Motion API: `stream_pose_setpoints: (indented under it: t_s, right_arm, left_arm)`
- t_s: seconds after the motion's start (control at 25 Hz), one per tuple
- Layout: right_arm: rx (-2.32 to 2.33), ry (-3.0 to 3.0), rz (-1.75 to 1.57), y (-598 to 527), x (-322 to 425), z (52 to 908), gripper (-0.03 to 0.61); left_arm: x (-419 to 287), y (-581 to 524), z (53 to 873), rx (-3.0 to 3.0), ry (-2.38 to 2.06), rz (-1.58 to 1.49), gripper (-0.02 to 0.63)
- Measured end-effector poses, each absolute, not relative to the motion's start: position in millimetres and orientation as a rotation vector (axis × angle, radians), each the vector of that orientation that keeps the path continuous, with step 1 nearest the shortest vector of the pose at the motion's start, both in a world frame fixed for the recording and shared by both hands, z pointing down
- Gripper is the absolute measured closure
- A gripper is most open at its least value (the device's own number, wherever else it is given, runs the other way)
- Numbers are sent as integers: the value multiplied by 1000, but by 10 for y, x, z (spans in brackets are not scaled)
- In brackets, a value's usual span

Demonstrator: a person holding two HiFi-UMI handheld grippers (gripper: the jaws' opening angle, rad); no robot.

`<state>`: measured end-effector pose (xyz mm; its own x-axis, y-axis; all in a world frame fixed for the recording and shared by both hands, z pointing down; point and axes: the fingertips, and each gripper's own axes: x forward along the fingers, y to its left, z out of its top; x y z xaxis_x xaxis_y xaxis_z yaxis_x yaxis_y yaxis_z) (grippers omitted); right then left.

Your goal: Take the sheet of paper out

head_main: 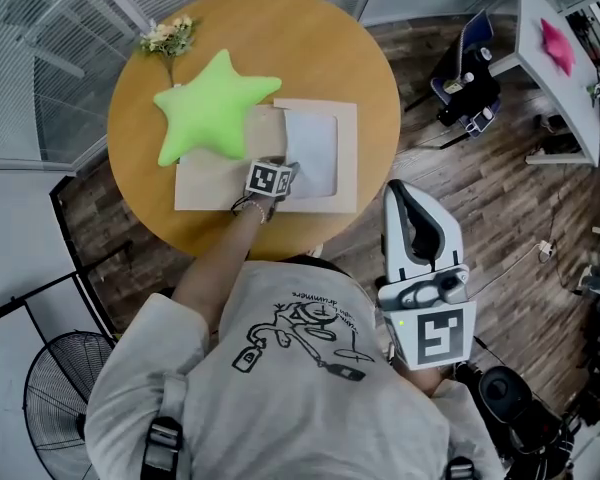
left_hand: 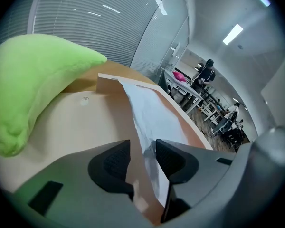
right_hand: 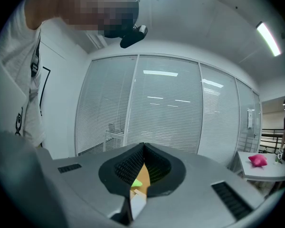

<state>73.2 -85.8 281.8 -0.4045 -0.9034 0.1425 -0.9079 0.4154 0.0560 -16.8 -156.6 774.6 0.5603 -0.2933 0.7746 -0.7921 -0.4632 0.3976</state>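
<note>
A tan envelope [head_main: 215, 186] lies flat on the round wooden table [head_main: 310, 38], and a white sheet of paper [head_main: 312, 153] shows at its right end. My left gripper [head_main: 277, 173] is down at the envelope's front edge. In the left gripper view the left gripper [left_hand: 142, 148] stands open, with the envelope's [left_hand: 85, 122] edge and the paper [left_hand: 152, 113] running between the jaws. A green star pillow [head_main: 210, 113] rests on the envelope's left part. My right gripper [head_main: 405, 196] is off the table by the person's body, shut on nothing [right_hand: 142, 148].
Dried flowers [head_main: 167, 36] lie at the table's far left. Past the table to the right stand a black chair [head_main: 467, 83] and a white desk [head_main: 555, 78] with a pink object. A floor fan [head_main: 65, 388] stands at the near left.
</note>
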Motion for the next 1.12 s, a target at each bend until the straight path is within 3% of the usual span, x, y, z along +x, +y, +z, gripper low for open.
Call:
stream_pose_setpoints:
  t_s: [0.68,1.12]
  right_arm:
    - [1635,-2510,48,-832,755,2827,569]
    - [1626,-2517,37,-777,731,2809,569]
  left_arm:
    - [-100,-1595,7624,2068,-868,783,574]
    - [-155,-1599,7501,2085,-887,758,589]
